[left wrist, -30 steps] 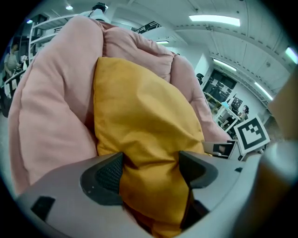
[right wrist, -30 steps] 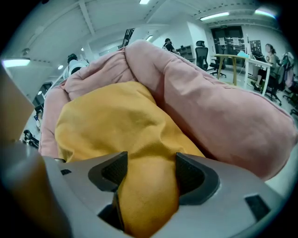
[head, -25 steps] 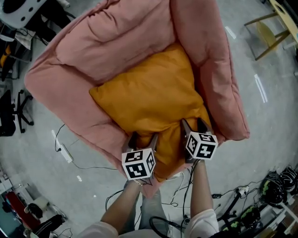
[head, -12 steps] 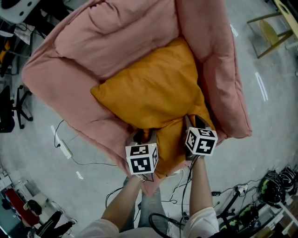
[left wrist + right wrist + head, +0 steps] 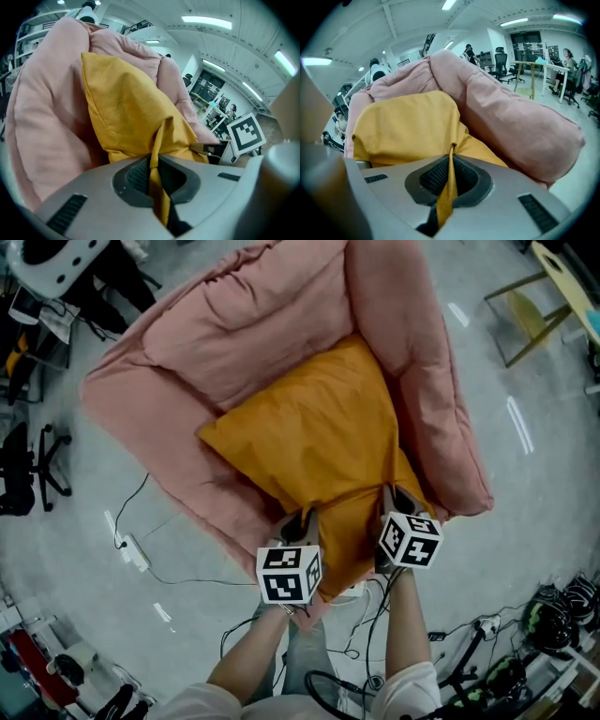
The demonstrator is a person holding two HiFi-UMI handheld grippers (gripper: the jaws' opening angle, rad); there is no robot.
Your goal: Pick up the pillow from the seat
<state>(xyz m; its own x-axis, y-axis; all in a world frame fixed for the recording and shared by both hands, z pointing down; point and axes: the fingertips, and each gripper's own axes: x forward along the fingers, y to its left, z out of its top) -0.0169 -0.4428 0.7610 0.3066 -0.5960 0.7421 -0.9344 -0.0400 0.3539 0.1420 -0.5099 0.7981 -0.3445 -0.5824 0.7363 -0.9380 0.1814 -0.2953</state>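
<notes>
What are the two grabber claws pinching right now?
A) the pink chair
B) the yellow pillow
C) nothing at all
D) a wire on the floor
B: the left gripper and the right gripper have each just closed their jaws on a fold of the yellow pillow, which lies on the pink seat.

Pink padded seat point(image 5: 262, 324) on grey floor point(image 5: 525, 549); orange pillow point(image 5: 309, 437) resting in seat.

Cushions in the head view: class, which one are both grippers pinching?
The orange pillow: the left gripper and right gripper have just closed on folds of its near edge. Those of the armchair are pink.
</notes>
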